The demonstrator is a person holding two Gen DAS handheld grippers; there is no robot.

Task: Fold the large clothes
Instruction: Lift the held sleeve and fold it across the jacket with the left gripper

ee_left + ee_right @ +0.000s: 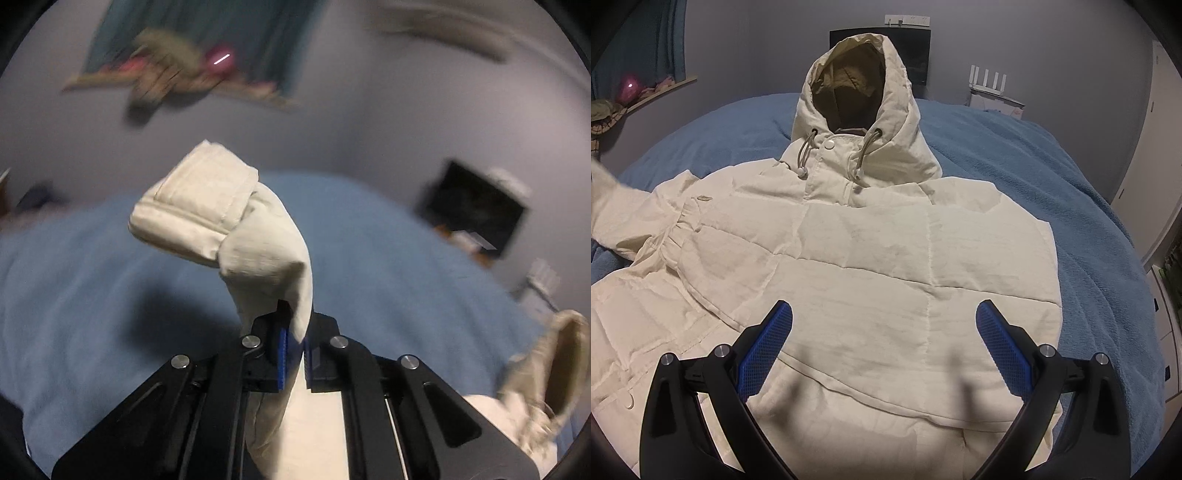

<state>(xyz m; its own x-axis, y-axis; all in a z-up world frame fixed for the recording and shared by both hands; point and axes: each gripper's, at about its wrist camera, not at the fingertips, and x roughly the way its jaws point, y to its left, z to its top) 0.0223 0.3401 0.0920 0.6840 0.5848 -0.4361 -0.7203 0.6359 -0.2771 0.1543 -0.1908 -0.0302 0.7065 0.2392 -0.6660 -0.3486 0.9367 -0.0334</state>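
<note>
Cream padded jacket spread on the bed, its sleeve end caught up in my left jaws.

The cream-white quilted hooded jacket (871,258) lay front-up on the blue fleece bed cover (1052,155), hood (857,92) pointing away from me. My left gripper (295,343) had its jaws pinched together on the sleeve (266,251) just behind the folded cuff (195,206), which flopped over above the pads. My right gripper (884,343) hung with its jaws wide apart over the lower chest panels, gripping nothing. I judged the jacket light but bulky: soft, puffy fill that would spring back, and a smooth shell that could slide between the pads. Stitched hems, cuffs and quilting seams looked the firmest places to hold; a pinch on an open panel would likely gather only the outer layer.
</note>
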